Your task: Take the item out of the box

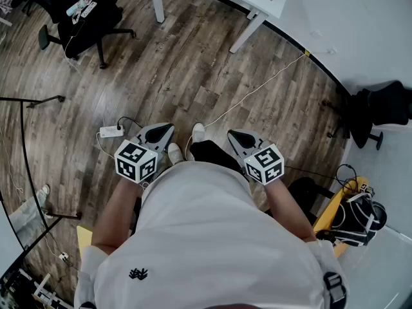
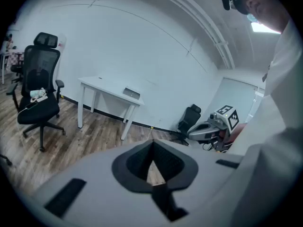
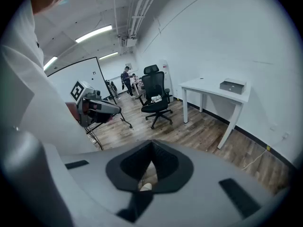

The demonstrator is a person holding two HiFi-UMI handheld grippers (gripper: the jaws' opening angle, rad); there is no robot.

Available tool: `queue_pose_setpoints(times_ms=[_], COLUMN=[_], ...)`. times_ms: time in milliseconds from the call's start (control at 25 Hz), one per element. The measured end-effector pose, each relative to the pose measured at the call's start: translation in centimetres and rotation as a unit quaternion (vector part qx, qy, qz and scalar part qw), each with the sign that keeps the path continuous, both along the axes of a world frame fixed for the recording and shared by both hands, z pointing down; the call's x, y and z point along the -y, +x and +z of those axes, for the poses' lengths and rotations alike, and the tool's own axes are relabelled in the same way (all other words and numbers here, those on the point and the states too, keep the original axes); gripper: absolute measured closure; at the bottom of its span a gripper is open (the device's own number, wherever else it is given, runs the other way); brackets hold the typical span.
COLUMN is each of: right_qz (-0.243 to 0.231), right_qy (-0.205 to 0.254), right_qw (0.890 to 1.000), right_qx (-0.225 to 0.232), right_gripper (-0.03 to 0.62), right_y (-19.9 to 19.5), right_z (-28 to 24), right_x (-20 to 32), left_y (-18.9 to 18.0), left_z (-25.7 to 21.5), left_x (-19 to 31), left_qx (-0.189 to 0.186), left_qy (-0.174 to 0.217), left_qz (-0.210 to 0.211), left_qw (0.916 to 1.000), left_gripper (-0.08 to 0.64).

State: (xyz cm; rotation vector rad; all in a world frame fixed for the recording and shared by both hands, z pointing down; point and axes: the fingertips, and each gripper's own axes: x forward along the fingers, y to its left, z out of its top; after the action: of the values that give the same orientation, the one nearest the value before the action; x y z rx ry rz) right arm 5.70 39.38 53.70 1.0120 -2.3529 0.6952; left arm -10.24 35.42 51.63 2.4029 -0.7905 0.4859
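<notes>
Holding both tools low against the torso, tips aimed out over the wood floor (image 1: 193, 63): I'd judge this a neutral carry pose, not a reach, since nothing sits within range of either one. Left tool (image 1: 169, 129): its own view shows the jaws meeting at the tip, closed, with only floor visible through the gap behind them. Right tool (image 1: 232, 134): same story, jaws fully together and empty; the pale thing seen through its gap is the person's shoe (image 1: 198, 132) on the floor below, not a held part. The only box-like candidate is a small grey box (image 2: 131, 93) sitting on the white tabletop (image 2: 102, 85) against the wall, well apart from both tools. I can't confirm it's the task's box, and no view shows whether there's an item inside. An office chair (image 2: 40, 86) stands to one side of that tabletop, and the floor between looks passable. My read is that the task isn't under way yet. Next step needs a walk-up to the tabletop and the tools opened before any grab.
</notes>
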Motion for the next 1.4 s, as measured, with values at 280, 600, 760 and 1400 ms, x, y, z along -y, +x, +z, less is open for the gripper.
queue_pose_setpoints(times_ms=[280,600,760,1400], right_qz=[0.001,-0.008,0.009,0.116], right_qy=[0.014,0.007,0.010,-0.012], right_qw=[1.000,0.999,0.999,0.993], right_qx=[0.020,0.044,0.046,0.032], right_gripper=[0.588,0.586,0.583,0.552], right_y=[2.1,5.4,7.0,7.8], right_z=[-0.7,0.6,0.9,1.4], right_x=[5.1,8.4,10.1,23.4], left_y=[3.0,6.7,8.5,9.8], left_z=[-1.8,-2.7,-3.1,-1.7], left_x=[4.6,9.4,11.7,28.0], left_qx=[0.031,0.065,0.072,0.021], left_qy=[0.021,0.036,0.040,0.029], left_qz=[0.015,0.022,0.029,0.100], left_qw=[0.9992,0.9970,0.9961,0.9944], left_gripper=[0.554,0.554,0.554,0.552])
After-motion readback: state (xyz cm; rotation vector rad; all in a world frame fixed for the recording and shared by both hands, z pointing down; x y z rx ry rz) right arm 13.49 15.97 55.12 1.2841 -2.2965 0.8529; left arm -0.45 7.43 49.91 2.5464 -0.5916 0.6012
